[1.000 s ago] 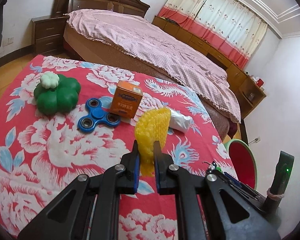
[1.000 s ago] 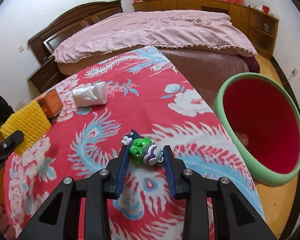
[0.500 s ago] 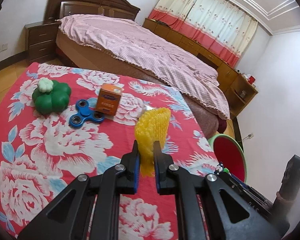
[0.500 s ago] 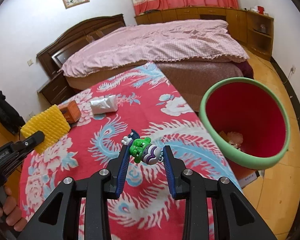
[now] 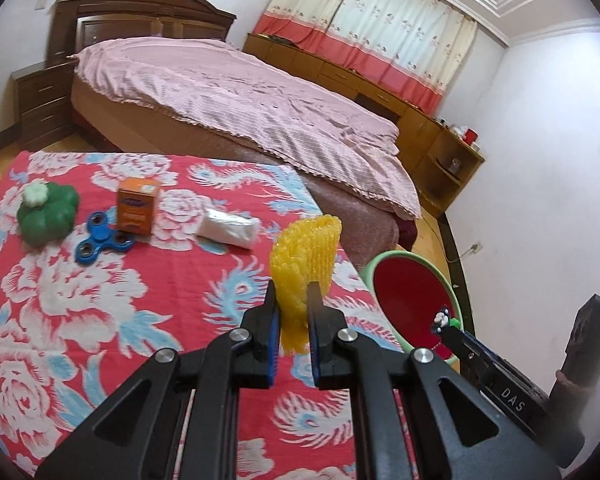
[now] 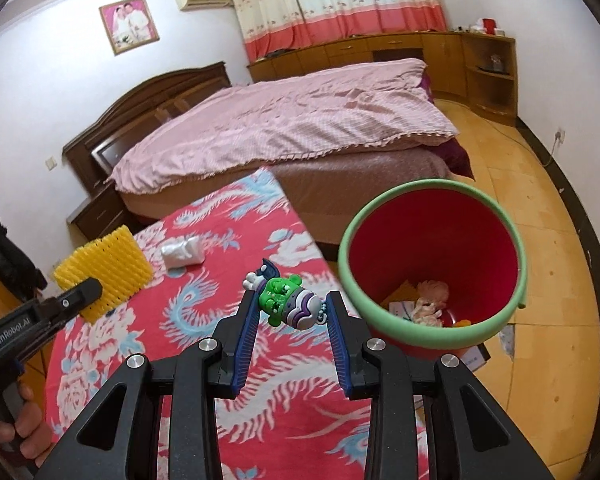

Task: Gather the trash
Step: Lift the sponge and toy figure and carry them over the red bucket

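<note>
Now that both hands have lifted off the bench (image 5: 100, 320), left gripper (image 5: 292, 300) fingers clamp yellow foam net (image 5: 306, 252), right gripper (image 6: 292, 312) pinches green toy (image 6: 288, 304), w/ bin (image 6: 432, 248) way closer, drop prob next.

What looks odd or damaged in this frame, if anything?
The green rim of the red bin is split, with a loose end hanging at its right side. Otherwise nothing is spilled: the yellow foam net and green toy are held cleanly.
</note>
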